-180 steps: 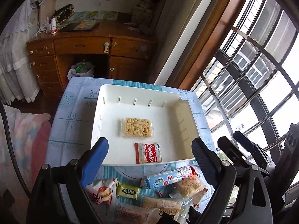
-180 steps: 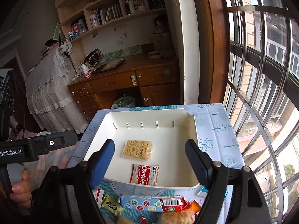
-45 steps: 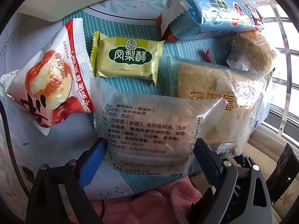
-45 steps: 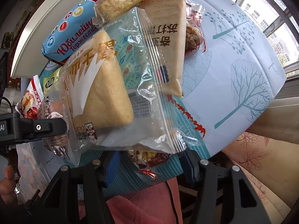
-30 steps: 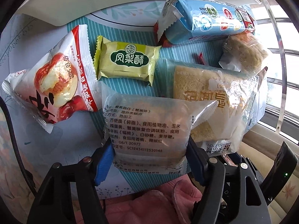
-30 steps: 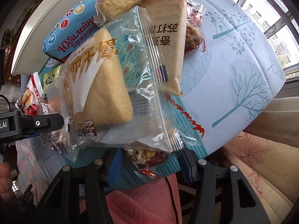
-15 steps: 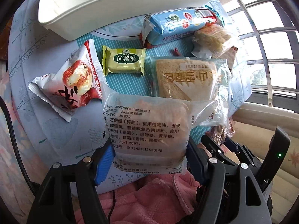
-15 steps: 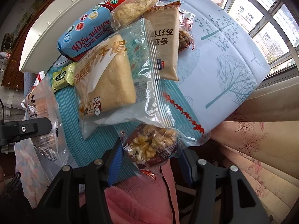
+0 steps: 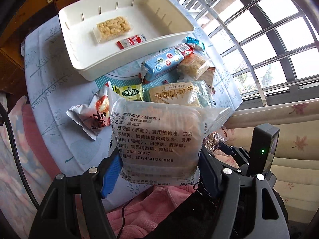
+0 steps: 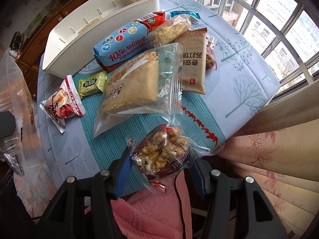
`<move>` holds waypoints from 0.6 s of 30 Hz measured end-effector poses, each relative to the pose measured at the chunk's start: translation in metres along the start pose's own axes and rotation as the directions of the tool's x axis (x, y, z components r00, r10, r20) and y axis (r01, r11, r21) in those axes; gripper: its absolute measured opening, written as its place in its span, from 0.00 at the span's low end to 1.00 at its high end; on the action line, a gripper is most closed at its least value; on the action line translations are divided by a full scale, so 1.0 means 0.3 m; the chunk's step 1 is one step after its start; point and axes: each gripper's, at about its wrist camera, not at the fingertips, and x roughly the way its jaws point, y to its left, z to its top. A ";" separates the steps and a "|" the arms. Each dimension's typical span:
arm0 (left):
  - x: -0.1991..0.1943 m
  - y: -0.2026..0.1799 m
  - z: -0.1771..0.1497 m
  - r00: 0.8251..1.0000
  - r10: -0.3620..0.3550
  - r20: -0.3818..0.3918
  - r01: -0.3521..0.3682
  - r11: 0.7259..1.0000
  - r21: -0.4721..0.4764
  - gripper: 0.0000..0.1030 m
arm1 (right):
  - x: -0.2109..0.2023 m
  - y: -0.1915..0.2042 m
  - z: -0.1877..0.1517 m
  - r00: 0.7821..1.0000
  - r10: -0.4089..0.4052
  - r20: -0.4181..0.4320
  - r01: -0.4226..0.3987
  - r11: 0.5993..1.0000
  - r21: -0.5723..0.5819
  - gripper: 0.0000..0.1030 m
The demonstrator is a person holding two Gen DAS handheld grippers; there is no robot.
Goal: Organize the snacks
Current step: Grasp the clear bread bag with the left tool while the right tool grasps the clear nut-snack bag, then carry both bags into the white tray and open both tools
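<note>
My left gripper (image 9: 159,169) is shut on a clear packet of orange noodle snack (image 9: 157,137) printed with black text, held up off the table. My right gripper (image 10: 159,169) is shut on a small clear packet of walnut snack (image 10: 161,153), also lifted. A white tray (image 9: 95,59) at the far side holds a puffed-rice bar (image 9: 111,28) and a red cookie sachet (image 9: 131,40). Loose snacks lie on the table between tray and grippers: a blue biscuit roll (image 10: 121,46), a bagged sponge cake (image 10: 135,83), a green pineapple cake (image 10: 92,83) and a red-white packet (image 10: 61,101).
The table (image 10: 239,83) wears a pale blue tree-print cloth with a teal striped mat. A brown cracker pack (image 10: 194,65) and a rice-crisp pack (image 10: 171,29) lie by the biscuit roll. Window bars (image 9: 269,39) stand right, a beige leaf-print cushion (image 10: 279,149) near right, pink cloth below.
Both grippers rose from the table with their packets. The noodle packet came up off the mat and the walnut packet came out from under the sponge cake bag; the tray came into view.
</note>
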 end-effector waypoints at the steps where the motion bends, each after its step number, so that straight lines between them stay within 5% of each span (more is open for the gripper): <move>1: -0.021 -0.001 0.002 1.000 -0.001 0.013 0.001 1.000 0.004 0.68 | -0.013 0.012 0.007 1.000 -0.001 0.006 0.001 1.000 -0.005 0.53; 18: -0.208 0.050 0.096 0.987 0.019 0.161 -0.015 1.000 -0.023 0.68 | -0.130 0.108 0.114 0.993 -0.031 0.112 0.043 0.993 -0.109 0.53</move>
